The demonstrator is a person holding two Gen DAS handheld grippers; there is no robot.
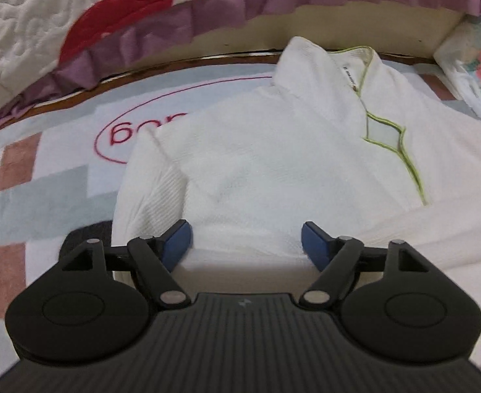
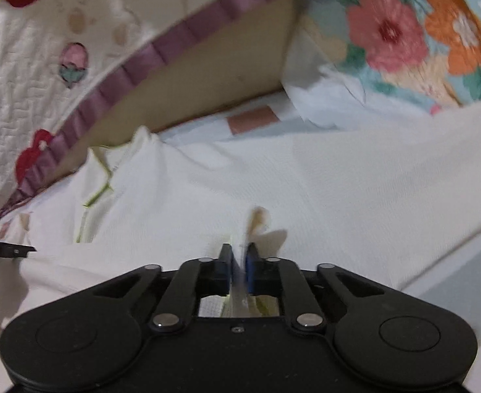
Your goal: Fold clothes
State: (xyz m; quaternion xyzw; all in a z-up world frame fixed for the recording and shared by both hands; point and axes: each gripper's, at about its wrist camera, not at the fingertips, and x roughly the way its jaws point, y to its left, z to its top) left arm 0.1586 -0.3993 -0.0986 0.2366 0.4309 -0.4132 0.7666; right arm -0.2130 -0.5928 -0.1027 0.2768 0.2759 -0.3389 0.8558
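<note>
White top (image 1: pixel 273 163) spread flat on patterned mat (image 1: pixel 44 177), collar toward far quilted bed edge (image 1: pixel 77 6). Left tongs (image 1: pixel 246 245) spread wide, empty, above near hem. Right tongs (image 2: pixel 239 263) clamped narrow on pinched fold of top (image 2: pixel 306 180). Floral pillow (image 2: pixel 404 32) far right.

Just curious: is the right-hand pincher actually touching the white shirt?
Touching. In the right wrist view, the right gripper is shut on a fold of the white shirt.
</note>
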